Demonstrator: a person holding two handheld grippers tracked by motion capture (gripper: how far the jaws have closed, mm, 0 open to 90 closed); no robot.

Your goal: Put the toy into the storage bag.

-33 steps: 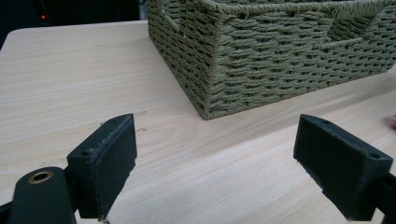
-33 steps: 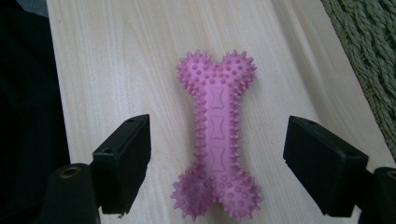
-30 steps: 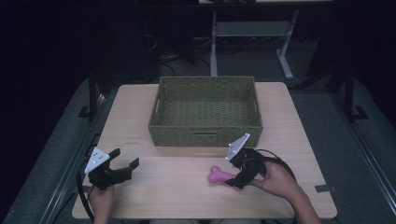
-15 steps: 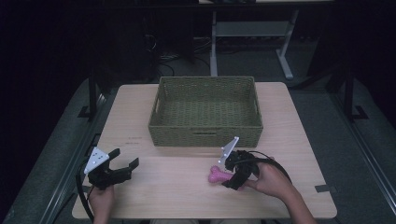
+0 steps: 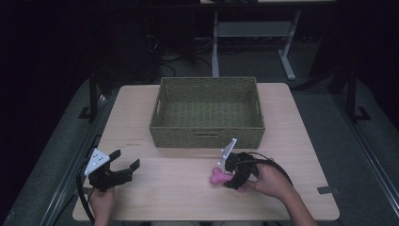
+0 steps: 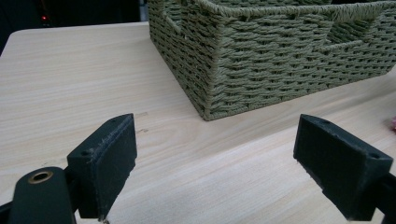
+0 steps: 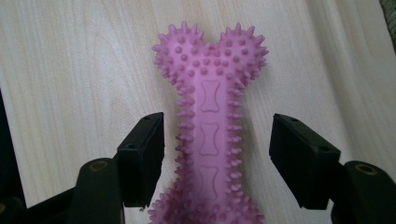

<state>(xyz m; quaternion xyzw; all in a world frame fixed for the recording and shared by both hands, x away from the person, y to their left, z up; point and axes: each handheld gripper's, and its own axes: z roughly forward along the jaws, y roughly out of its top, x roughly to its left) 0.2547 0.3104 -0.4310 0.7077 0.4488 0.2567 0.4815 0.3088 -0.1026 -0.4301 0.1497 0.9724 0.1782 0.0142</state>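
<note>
A pink spiked bone toy [image 7: 210, 135] lies flat on the wooden table [image 5: 188, 197]. My right gripper [image 7: 217, 156] straddles the bone's shaft; its jaws have just been closing, and a gap still shows on each side between pads and toy. In the high view the right gripper [image 5: 231, 175] sits over the bone toy [image 5: 217, 176] near the front of the table. My left gripper [image 5: 125, 165] stays at the front left, open with nothing between its fingers [image 6: 105, 163]. A green woven basket [image 5: 207, 136] stands behind both grippers.
The woven basket [image 6: 261, 70] takes up the middle of the table and its near corner faces the left gripper. Bare wood stretches between the two hands. Table edges lie close to both forearms. A dark floor and desk legs [image 5: 215, 42] lie beyond the table.
The right gripper has sunk onto the pink bone and shifted slightly left, and its jaws have narrowed around the toy. The left gripper has kept still.
</note>
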